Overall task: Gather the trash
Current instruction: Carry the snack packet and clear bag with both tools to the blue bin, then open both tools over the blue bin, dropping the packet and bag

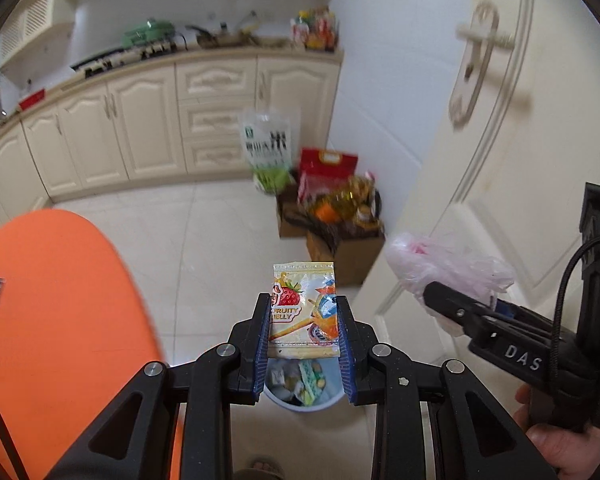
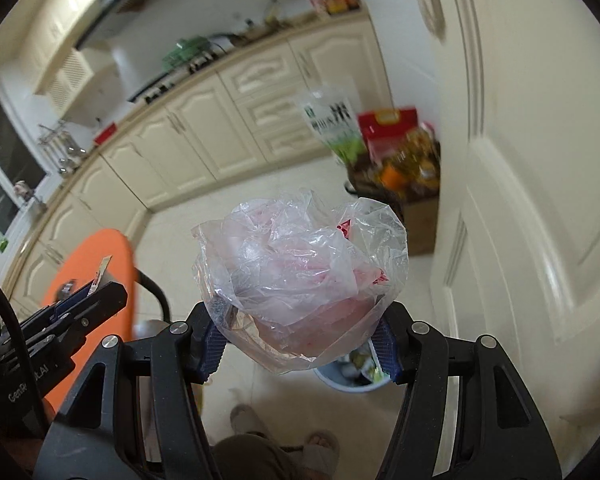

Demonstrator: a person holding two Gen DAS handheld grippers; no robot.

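A pale tiled floor (image 1: 204,248) carries a blue waste bin (image 1: 300,400) and cardboard boxes (image 1: 348,256) of groceries.

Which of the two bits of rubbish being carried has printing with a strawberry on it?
The flat jelly packet in the left gripper. The right gripper holds a crumpled clear plastic bag, pinkish, with no picture.

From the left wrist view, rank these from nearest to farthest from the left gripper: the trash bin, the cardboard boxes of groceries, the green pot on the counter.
From the left gripper, which holds the jelly wrapper:
1. Trash bin, just below the fingers, on the floor.
2. Cardboard boxes of groceries, ahead and slightly right, by the door.
3. Green pot, far back on the counter, upper left.
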